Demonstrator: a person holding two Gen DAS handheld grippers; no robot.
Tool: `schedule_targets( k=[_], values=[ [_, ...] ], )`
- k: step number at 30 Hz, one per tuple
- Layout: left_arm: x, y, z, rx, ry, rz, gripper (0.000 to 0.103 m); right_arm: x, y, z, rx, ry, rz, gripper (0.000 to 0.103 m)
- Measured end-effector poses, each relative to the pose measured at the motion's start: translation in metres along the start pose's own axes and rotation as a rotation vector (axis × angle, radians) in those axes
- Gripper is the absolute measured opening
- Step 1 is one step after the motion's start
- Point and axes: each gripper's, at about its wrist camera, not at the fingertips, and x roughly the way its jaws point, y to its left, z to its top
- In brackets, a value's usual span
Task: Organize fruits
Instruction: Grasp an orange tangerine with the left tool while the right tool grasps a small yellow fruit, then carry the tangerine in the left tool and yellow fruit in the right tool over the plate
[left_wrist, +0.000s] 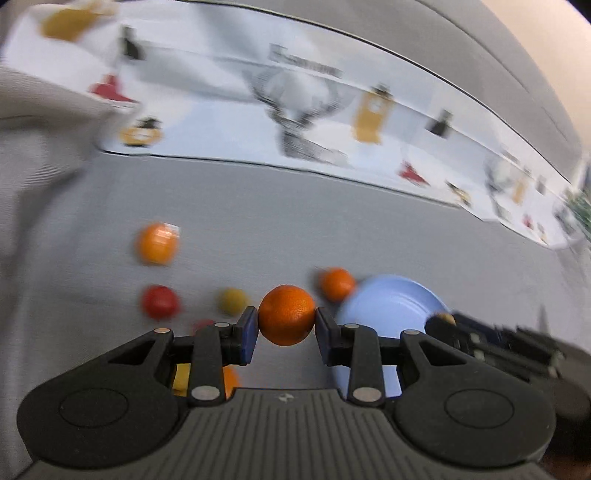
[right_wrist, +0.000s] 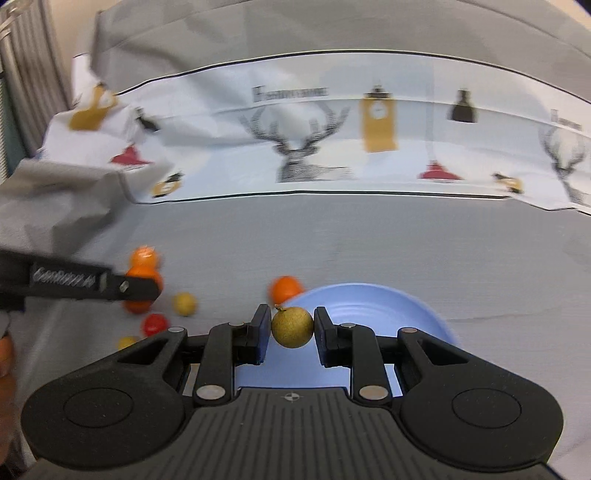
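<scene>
My left gripper is shut on an orange and holds it above the grey cloth. My right gripper is shut on a small yellow-brown fruit over the near rim of a light blue plate. In the left wrist view the plate lies just right of the held orange, and the right gripper reaches in over its right side. In the right wrist view the left gripper shows at the left with its orange.
Loose on the cloth are an orange by the plate's far rim, another orange, a red fruit and a yellow fruit. A white runner printed with a deer crosses the back. Grey cloth bunches up at the left.
</scene>
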Motion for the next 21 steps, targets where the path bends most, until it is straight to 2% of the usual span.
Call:
schedule_targets(
  k=[5, 7, 11, 21],
  values=[
    [0.008, -0.034, -0.01, 0.107, 0.033, -0.113, 0.037, -0.006, -0.038, -0.006, 0.061, 0.016, -0.067, 0.026],
    [0.012, -0.046, -0.015, 0.151, 0.049, -0.137, 0.037, -0.005, -0.047, -0.01, 0.073, 0.024, -0.084, 0.026],
    [0.022, -0.067, -0.026, 0.239, 0.077, -0.122, 0.037, 0.002, -0.056, -0.016, 0.103, 0.065, -0.1, 0.026],
    [0.046, -0.093, -0.043, 0.352, 0.152, -0.071, 0.037, 0.008, -0.044, -0.015, 0.071, 0.101, -0.119, 0.026]
  ],
)
